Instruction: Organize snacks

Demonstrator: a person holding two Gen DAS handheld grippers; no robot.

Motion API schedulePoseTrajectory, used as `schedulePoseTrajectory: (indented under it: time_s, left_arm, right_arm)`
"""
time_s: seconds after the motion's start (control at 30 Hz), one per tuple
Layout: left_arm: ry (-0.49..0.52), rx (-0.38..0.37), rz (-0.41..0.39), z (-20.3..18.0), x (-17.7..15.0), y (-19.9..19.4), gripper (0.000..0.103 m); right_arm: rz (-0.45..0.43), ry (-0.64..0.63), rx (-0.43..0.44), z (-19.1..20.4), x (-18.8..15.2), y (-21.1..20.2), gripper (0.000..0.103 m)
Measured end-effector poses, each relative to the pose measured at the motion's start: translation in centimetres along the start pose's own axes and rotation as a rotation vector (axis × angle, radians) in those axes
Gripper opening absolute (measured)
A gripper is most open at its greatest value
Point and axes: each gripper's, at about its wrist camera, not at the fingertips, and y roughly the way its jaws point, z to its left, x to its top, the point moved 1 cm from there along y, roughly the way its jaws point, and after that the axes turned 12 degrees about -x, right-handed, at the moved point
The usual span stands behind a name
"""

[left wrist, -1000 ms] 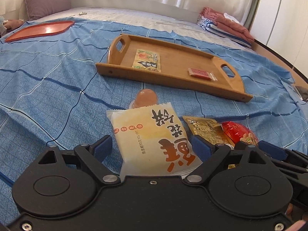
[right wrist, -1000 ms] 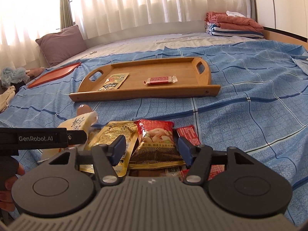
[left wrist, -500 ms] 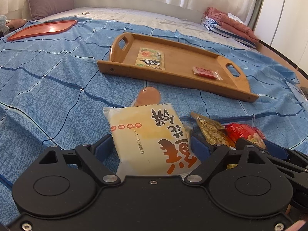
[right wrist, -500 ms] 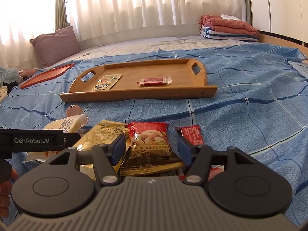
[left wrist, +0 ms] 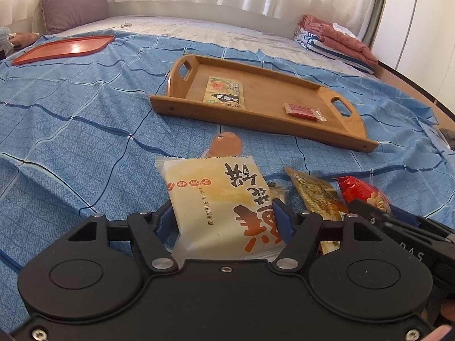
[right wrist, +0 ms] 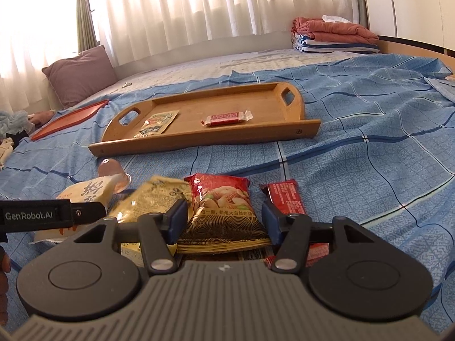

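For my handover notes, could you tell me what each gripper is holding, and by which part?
The left gripper is closing on the cream packet across its near end; the right gripper is closing on the red-and-gold nut bag across its lower half.

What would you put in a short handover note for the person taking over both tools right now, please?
Left tool: jaws closing around the pale yellow pastry packet.
Right tool: jaws closing around the red-and-gold peanut bag.
Done: green sachet and small red bar lie in the wooden tray.
Left on the blue bedspread: jelly cup, yellow packet, dark red bar, plus the two being gripped.
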Motion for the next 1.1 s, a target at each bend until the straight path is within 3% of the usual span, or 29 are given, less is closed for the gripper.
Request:
schedulePoseTrajectory:
  time_s: [0.23,0.6,0.63,0.67,0.7,0.8,0.83,0.87,1.1]
  left_arm:
    - [0.003,0.001,-0.024,0.5,1.0,-1.2,0.067]
    - [0.045,0.005,-0.075,0.9,4.1,-2.4,0.067]
    - [0.046,0.004,-0.079,1.0,4.3,-2.5,0.067]
    - [0.046,0.005,-0.083,1.1,4.5,-2.5,0.067]
    - [0.045,0.006,-0.087,1.1,4.6,-2.6,0.067]
    - [0.046,0.005,-0.091,1.3,4.6,-2.7,0.067]
    - [0.046,0.005,-0.089,1.3,4.6,-2.7,0.067]
    - [0.045,0.006,-0.086,1.3,4.6,-2.6,0.067]
    - [0.039,0.013,-0.062,1.9,4.3,-2.1,0.067]
  right_arm:
    - [-0.018,0.018,0.015,0.1,1.1,-0.7,0.057]
    - [-0.037,0.043,0.021,-0.1,3.3,-0.8,0.044]
    - [-0.039,0.042,0.019,-0.1,3.5,-0.8,0.041]
    - [-0.040,0.037,0.019,0.0,3.6,-0.8,0.025]
    - [-0.032,0.028,0.017,0.1,3.7,-0.7,0.022]
    - [-0.003,-0.012,0.006,0.4,3.4,-0.2,0.027]
    - [0.012,-0.028,-0.002,0.6,3.1,0.0,0.047]
    - [0.025,-0.041,0.002,0.6,2.7,0.2,0.056]
    - [0.086,-0.050,0.000,0.7,1.4,1.4,0.064]
